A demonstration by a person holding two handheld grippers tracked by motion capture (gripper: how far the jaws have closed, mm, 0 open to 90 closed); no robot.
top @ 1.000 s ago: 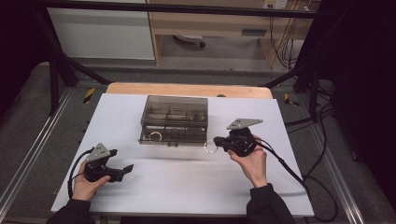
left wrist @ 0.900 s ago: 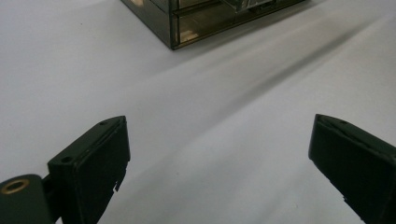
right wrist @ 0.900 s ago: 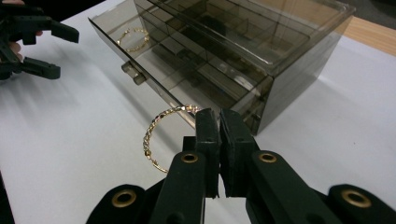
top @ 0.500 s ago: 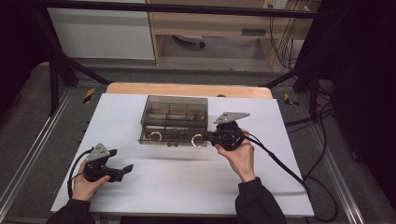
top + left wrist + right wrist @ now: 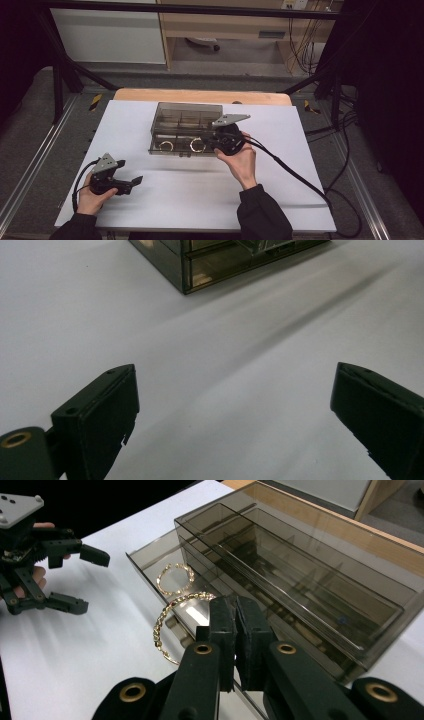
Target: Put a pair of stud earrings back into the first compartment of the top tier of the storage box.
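Observation:
A smoky see-through drawer box (image 5: 186,120) stands at the middle of the white table top (image 5: 200,200). Its lower drawer (image 5: 145,562) is pulled out, and a twisted gold bracelet (image 5: 175,577) lies in it. My right gripper (image 5: 207,142) is at the drawer's front, shut on a second gold bracelet (image 5: 172,612) that hangs from its tips (image 5: 235,615) over the drawer's edge. In the high view both bracelets (image 5: 166,145) (image 5: 197,145) show side by side in the drawer. My left gripper (image 5: 132,184) rests open on the table at the near left, with nothing between its jaws (image 5: 235,410).
A wooden table edge (image 5: 200,95) runs behind the white sheet. The right gripper's cable (image 5: 300,175) trails across the table to the right. The box corner (image 5: 210,265) stands ahead of the left gripper. Metal frame rails (image 5: 30,165) flank the table.
My right gripper has moved left from beside the box to the drawer's front, carrying the gold bracelet with it. The left gripper has stayed in place.

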